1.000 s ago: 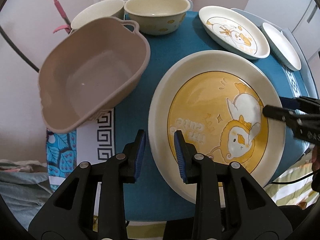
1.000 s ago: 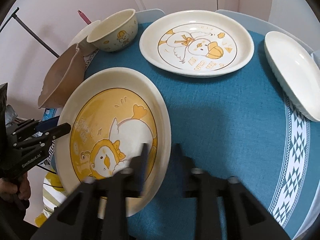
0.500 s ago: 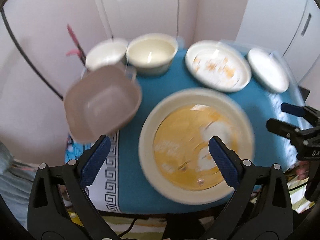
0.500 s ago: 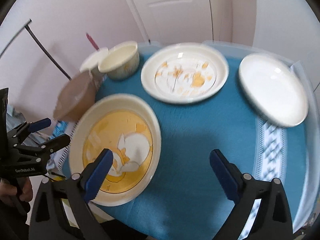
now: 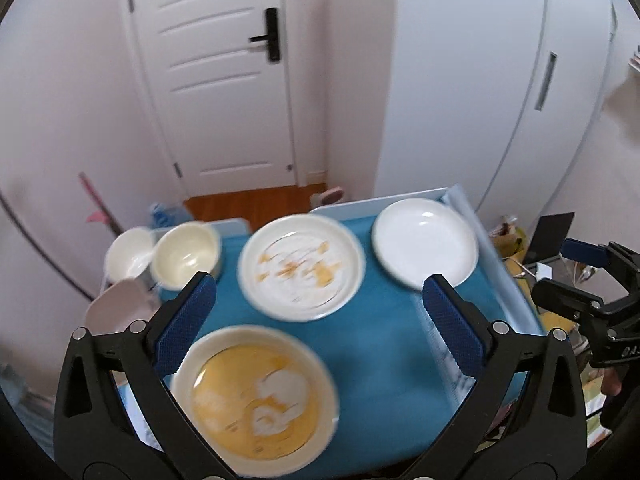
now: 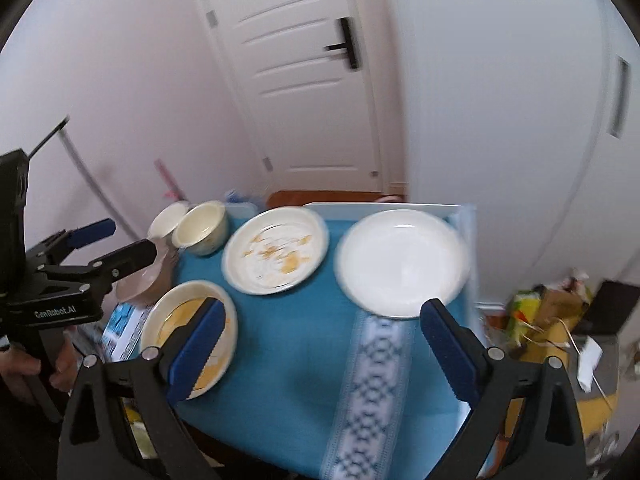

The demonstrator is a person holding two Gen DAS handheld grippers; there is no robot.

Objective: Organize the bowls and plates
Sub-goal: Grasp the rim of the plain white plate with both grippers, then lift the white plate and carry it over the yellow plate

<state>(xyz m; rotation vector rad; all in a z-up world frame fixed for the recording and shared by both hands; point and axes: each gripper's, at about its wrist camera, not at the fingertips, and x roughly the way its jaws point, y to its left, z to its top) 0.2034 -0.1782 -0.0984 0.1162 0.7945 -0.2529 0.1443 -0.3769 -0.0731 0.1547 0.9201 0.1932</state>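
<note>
Here, a glossy round yellow plate (image 5: 256, 400) rests on woven blue cloth (image 5: 372, 344).

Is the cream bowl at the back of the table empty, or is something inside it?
Empty. The cream bowl stands upright beside a white bowl, and its bare, pale inside shows in both views.

Nearest on the blue cloth, a large cream plate with a yellow-orange cartoon centre (image 5: 256, 398), lying flat and upright. Beyond it, a cream plate with a white centre and scattered orange marks (image 5: 302, 267), also flat; print blurred. To the right, near the far corner, a plain glossy white plate (image 5: 426, 242), apart from the others. At far left, a cream round bowl (image 5: 186, 254) upright, just beside a white bowl (image 5: 130, 254). In front of these, a taupe plastic basin (image 5: 116, 312), at the table edge.
</note>
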